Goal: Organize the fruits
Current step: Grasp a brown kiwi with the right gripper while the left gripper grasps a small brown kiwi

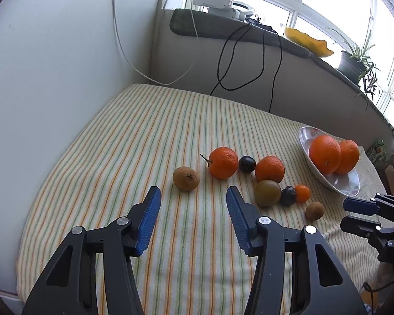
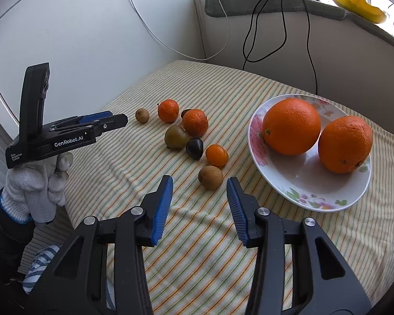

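Loose fruit lies on the striped cloth: a brown kiwi, two mandarins, two dark plums, a greenish fruit, a small mandarin and a small brown kiwi. Two big oranges rest in the flowered plate. My left gripper stands open just short of the brown kiwi, with nothing between its pads. My right gripper is open too, its tips on either side of the small brown kiwi without touching it.
A white wall closes the left side. Behind the table runs a ledge with a power strip, hanging cables, a yellow dish and a potted plant. A gloved hand holds the left gripper at the table's left edge.
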Demonstrator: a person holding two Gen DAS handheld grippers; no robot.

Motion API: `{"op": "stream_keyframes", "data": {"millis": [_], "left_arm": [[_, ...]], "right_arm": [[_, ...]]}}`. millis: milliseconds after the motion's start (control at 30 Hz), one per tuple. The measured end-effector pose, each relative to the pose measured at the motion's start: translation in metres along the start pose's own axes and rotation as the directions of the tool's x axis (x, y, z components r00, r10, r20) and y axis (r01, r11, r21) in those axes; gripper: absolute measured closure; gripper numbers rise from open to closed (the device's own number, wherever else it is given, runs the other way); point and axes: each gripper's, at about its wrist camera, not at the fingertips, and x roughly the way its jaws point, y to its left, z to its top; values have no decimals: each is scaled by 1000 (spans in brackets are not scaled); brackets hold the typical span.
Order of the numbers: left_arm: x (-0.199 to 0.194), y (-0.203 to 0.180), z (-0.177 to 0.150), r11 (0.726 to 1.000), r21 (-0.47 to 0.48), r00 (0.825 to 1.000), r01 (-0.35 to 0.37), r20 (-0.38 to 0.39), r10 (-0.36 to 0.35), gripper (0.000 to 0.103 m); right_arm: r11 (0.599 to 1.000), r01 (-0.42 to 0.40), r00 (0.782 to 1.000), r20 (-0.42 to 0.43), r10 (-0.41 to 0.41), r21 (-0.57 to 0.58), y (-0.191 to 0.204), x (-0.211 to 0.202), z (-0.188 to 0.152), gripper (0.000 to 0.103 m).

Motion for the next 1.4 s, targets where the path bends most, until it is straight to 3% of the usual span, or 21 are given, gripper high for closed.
{"op": "stream_keyframes", "data": {"millis": [167,767,1100,1400], "left_arm": [[21,3,4,1000,-11,999,4,-38,-5,58],[47,7,13,1000,-19,997,-8,-80,7,59],[53,6,15,1000,-15,996,-10,-89,8,76],[54,7,15,1000,-27,996,-3,-87,0,76]], "right_arm": [[1000,6,1000,-26,-6,7,1,14,1,62],[999,33,997,-70,-31,23,-4,45,9,63],[998,58,994,-95,-56,23,-7,53,8,71],[997,74,992,-102,-70,27,-6,53,6,76]]}}
